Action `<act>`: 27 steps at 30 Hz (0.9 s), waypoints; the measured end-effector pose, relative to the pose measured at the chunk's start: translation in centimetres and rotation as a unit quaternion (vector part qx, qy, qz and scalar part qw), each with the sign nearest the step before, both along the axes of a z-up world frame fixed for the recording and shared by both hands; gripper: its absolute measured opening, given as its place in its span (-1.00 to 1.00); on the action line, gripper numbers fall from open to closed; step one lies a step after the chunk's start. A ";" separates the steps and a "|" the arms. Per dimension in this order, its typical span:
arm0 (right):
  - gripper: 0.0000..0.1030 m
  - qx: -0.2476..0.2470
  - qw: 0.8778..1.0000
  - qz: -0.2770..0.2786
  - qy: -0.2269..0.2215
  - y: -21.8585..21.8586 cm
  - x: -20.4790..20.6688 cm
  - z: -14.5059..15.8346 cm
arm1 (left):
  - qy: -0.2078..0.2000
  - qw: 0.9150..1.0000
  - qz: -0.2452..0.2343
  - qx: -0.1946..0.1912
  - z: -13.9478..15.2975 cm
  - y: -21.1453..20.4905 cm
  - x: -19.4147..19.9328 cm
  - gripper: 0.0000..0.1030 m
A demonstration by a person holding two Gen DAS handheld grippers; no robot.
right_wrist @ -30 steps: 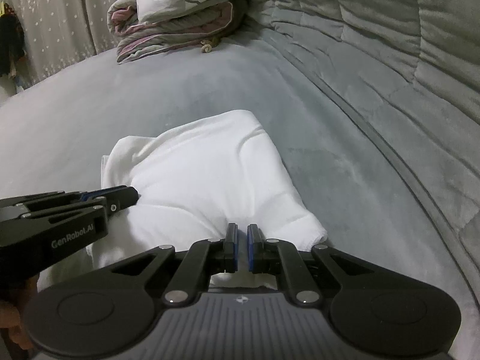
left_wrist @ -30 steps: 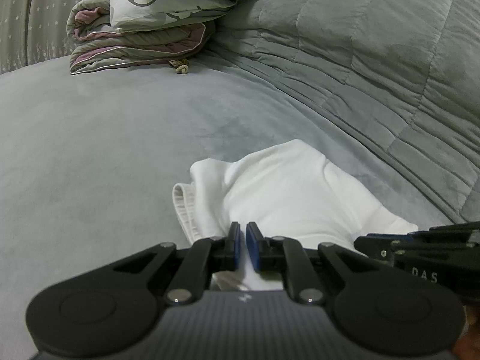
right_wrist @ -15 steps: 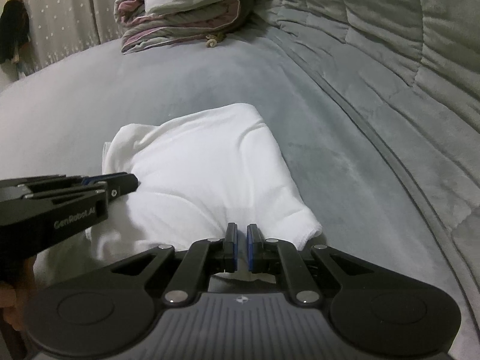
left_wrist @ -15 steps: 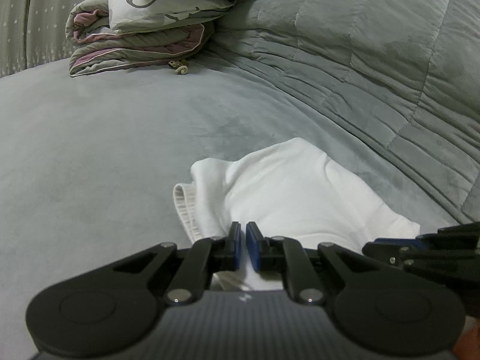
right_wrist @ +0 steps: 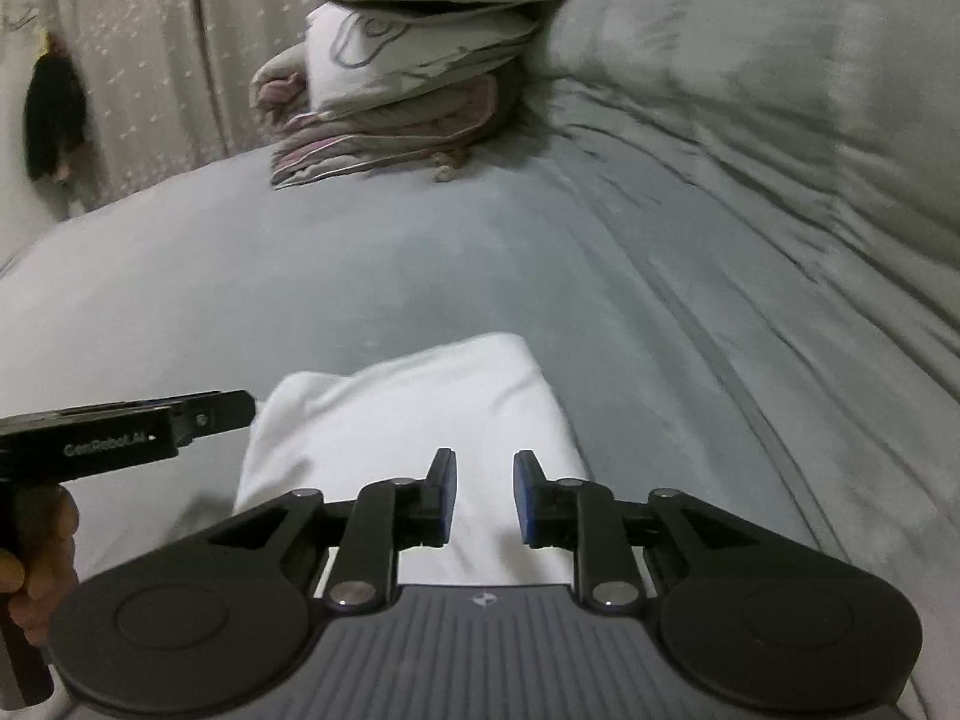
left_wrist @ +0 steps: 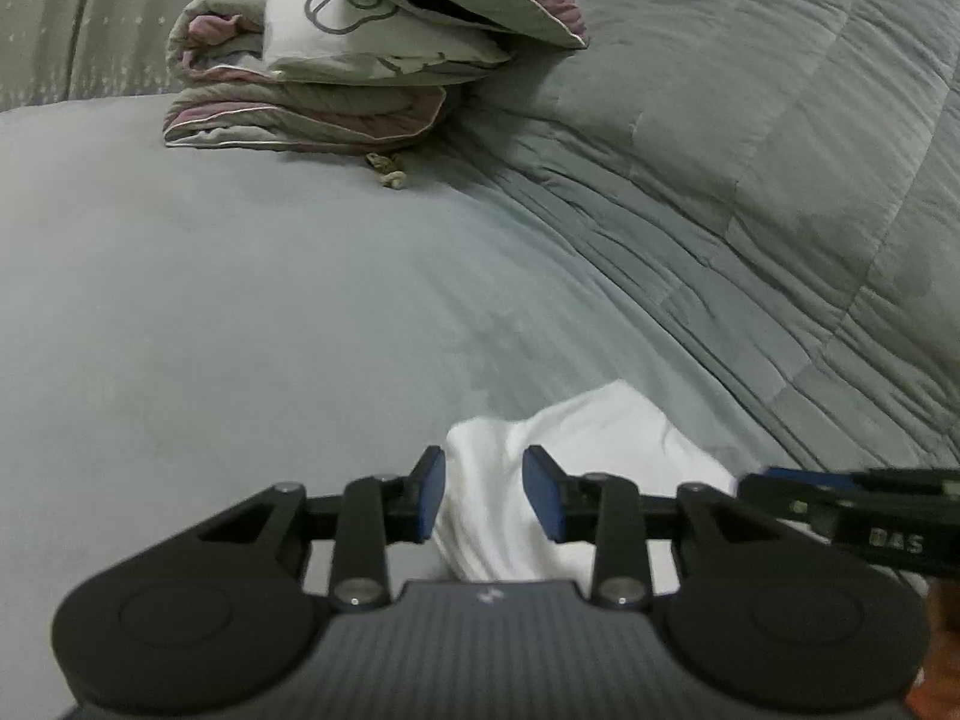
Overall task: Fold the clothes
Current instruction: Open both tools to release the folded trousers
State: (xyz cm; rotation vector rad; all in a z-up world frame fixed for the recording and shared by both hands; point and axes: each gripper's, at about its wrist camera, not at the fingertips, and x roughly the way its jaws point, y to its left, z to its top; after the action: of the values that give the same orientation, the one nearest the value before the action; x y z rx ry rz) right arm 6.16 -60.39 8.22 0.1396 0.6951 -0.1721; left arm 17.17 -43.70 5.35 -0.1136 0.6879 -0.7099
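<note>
A folded white garment point(right_wrist: 414, 420) is lying on a grey bedspread point(left_wrist: 240, 312), close in front of both handheld grippers. It is sitting as a soft, puffy bundle with rounded edges, its far end pointing toward the head of the bed.

The left gripper point(left_wrist: 483, 501) is hovering over the left end of the bundle. Its jaws have just been opening, and the blue pads point(left_wrist: 433, 495) are now standing apart, with the white cloth showing in the gap below them but not pinched. Seen from the right wrist camera, this same gripper is reaching in from the left, its tip just at the garment's left edge, with a hand point(right_wrist: 36, 564) wrapped around its handle.

The right gripper point(right_wrist: 485, 495) is hovering over the near right part of the garment. Its jaws have also just been opening, and its pads are apart with white cloth visible beneath the gap (nothing is clamped). From the left wrist camera it is appearing as a dark bar at the right edge, its tip beside the cloth.

At the far end of the bed, a stack of folded bedding point(left_wrist: 312, 102) in grey, white and dusty pink is resting well apart from the garment. A quilted grey blanket point(left_wrist: 750, 150) is rising along the right side. A pale patterned curtain point(right_wrist: 150, 48) is hanging behind the bed.
</note>
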 end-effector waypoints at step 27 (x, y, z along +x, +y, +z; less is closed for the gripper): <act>-0.73 -0.021 0.999 -0.041 -0.019 -4.9 6.7 -2.9 | 0.034 0.997 0.065 0.000 -2.1 -0.8 3.8 -0.27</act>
State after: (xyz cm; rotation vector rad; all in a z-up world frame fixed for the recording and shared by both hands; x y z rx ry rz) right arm 12.84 -65.34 5.36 0.1317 0.6484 -0.2627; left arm 21.02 -44.47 3.25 -0.1824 0.7387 -0.5829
